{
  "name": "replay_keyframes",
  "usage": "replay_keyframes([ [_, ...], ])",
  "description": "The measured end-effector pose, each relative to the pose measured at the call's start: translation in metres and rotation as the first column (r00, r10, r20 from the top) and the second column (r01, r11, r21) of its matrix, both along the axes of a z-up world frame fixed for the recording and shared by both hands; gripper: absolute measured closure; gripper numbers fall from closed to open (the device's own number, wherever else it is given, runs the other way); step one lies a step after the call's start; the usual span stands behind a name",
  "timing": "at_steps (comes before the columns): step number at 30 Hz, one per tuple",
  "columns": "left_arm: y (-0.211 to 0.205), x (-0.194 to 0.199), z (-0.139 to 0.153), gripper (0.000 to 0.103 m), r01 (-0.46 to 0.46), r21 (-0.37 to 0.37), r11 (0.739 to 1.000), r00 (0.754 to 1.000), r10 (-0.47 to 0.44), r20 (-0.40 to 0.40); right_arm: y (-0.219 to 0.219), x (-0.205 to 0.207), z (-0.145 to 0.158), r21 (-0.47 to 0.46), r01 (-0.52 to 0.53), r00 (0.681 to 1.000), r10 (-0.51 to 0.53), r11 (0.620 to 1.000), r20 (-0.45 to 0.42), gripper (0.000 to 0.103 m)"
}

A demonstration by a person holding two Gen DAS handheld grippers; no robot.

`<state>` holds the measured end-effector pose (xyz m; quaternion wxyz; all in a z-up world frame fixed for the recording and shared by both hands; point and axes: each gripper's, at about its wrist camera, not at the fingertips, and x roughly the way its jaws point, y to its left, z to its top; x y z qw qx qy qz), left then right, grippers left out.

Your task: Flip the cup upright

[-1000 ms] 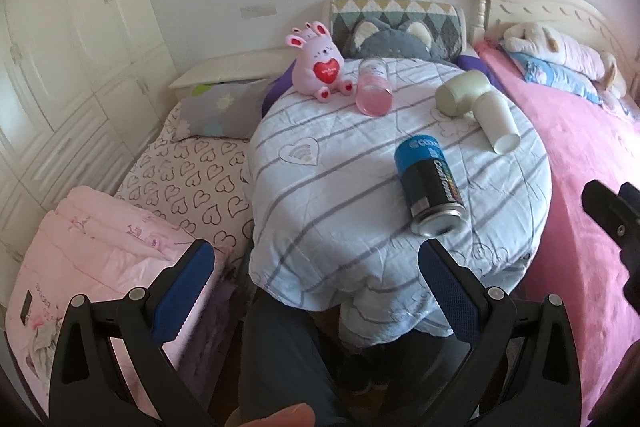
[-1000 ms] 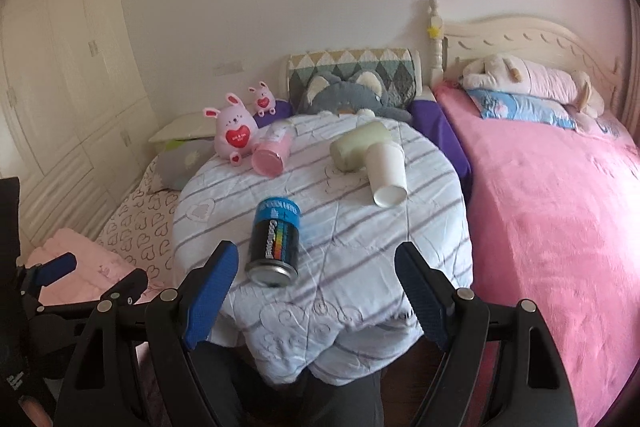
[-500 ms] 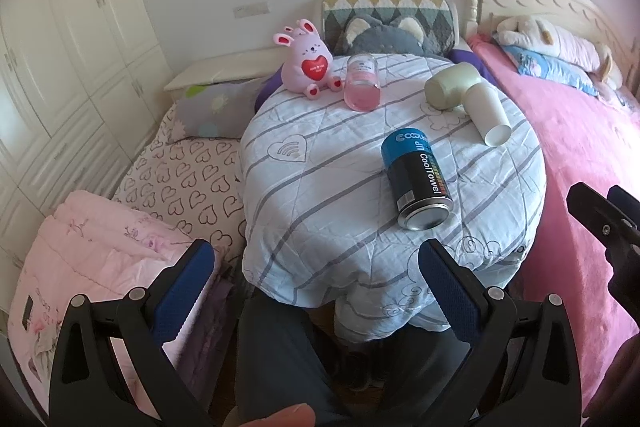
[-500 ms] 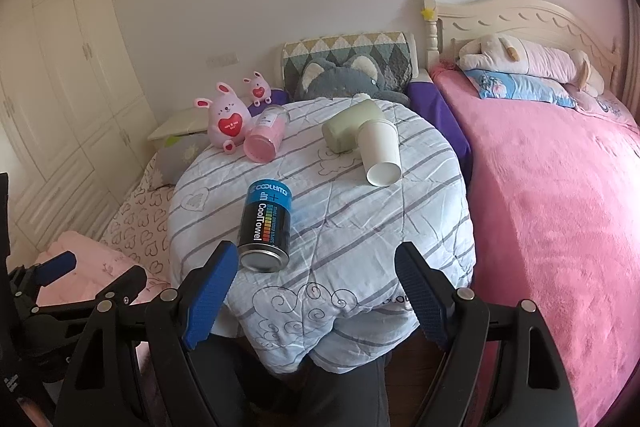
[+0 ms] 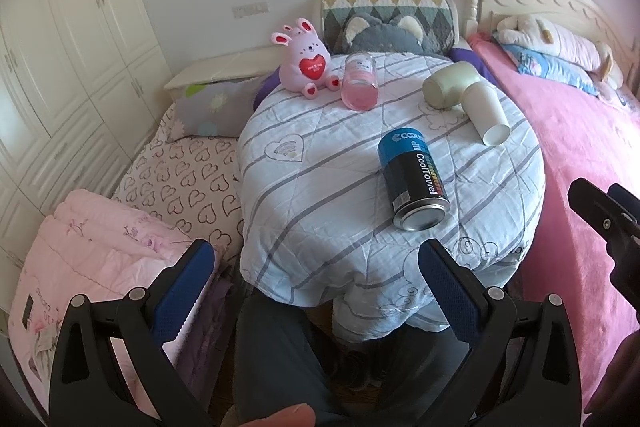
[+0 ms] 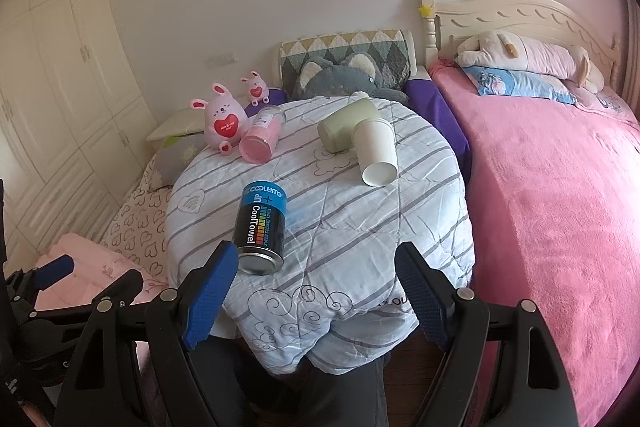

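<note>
A white paper cup [image 5: 488, 119] [image 6: 376, 151] lies on its side on the round table, which is covered by a striped cloth [image 5: 320, 187] [image 6: 352, 219], with its mouth toward me. A pale green cup [image 5: 448, 85] [image 6: 346, 125] lies on its side right behind it, touching it. My left gripper [image 5: 316, 287] is open and empty, short of the table's near edge. My right gripper [image 6: 312, 287] is open and empty, at the table's near edge. Both are well short of the cups.
A blue and black CoolTowel can [image 5: 414, 183] [image 6: 262, 227] lies on its side near the front of the table. A pink jar [image 5: 360, 87] [image 6: 262, 139] and a pink plush rabbit [image 5: 306, 61] [image 6: 222, 117] are at the back left. A pink bed [image 6: 560, 211] is to the right, folded bedding [image 5: 92, 259] to the left.
Both grippers have drawn back and risen a little, so the table looks smaller and sits higher in view. Nothing on the table has moved. Both grippers stay open.
</note>
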<state>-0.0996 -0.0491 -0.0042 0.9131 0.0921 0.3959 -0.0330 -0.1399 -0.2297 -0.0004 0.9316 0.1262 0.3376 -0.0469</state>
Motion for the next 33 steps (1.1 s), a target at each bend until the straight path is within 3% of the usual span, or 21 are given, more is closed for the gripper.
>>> replay_keyframes([
  [11, -0.023, 0.010, -0.006, 0.000, -0.001, 0.008, 1.000, 1.000, 0.002, -0.028, -0.011, 0.003, -0.008, 0.017, 0.004, 1.000, -0.003, 1.000, -0.010, 0.021],
  [21, -0.056, 0.038, -0.015, 0.000, 0.009, 0.024, 1.000, 0.998, -0.008, -0.067, -0.049, 0.019, -0.027, 0.075, 0.037, 0.998, -0.034, 0.997, -0.047, 0.021],
  [33, -0.089, 0.088, -0.041, 0.000, 0.003, -0.011, 1.000, 0.985, -0.005, -0.172, -0.075, 0.056, -0.049, 0.108, 0.021, 0.995, -0.010, 0.994, -0.099, 0.021],
])
